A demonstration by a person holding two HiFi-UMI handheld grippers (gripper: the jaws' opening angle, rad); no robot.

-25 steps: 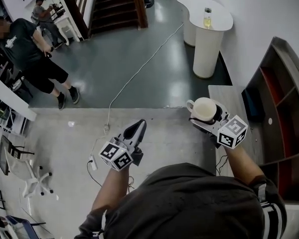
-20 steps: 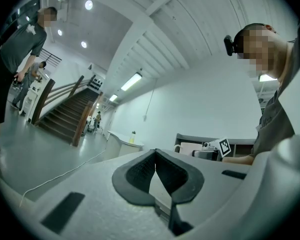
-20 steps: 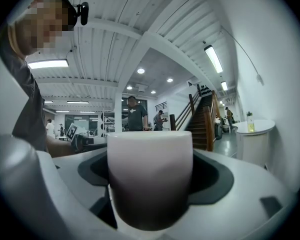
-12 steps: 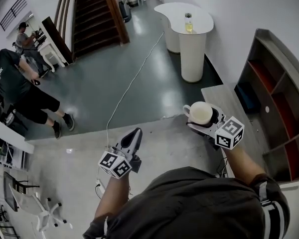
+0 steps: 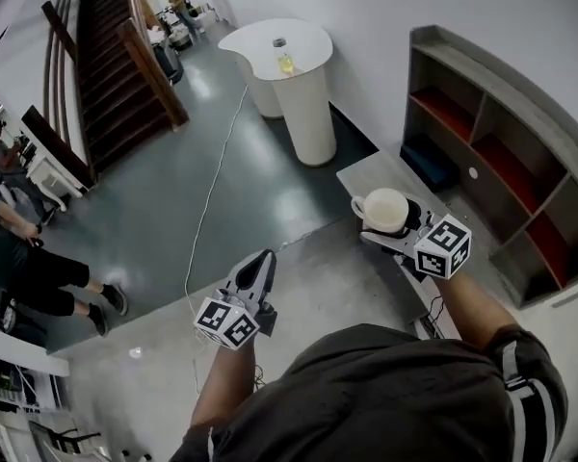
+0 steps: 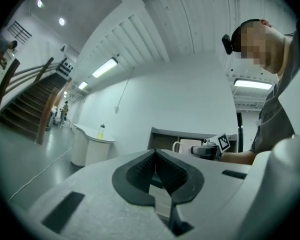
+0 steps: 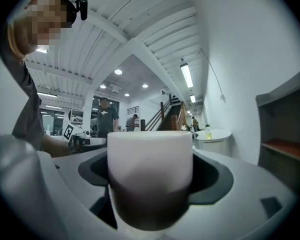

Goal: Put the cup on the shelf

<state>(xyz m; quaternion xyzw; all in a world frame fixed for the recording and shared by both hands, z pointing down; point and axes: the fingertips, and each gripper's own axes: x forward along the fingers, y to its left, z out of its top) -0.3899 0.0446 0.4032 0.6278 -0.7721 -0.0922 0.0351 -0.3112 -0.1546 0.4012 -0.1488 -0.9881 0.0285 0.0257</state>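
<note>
My right gripper (image 5: 392,229) is clenched on the cup (image 5: 385,208), one jaw on each side of its white wall; in the right gripper view the cup (image 7: 150,159) fills the space between the jaws and stands upright, mouth up. Its handle (image 5: 358,208) points to the left of the head view, toward my other arm. The cup is carried in the air, touching nothing but my tool. It seems to hang over the near end of a low grey tabletop (image 5: 366,175), though from this steep angle I can't be sure. The shelf (image 5: 482,128) stands against the wall just beyond (open compartments, some red inside). My left gripper (image 5: 260,264) points forward, its jaws pressed together with nothing between them. A round white table (image 5: 255,38) farther off carries a bottle (image 5: 284,58).
</note>
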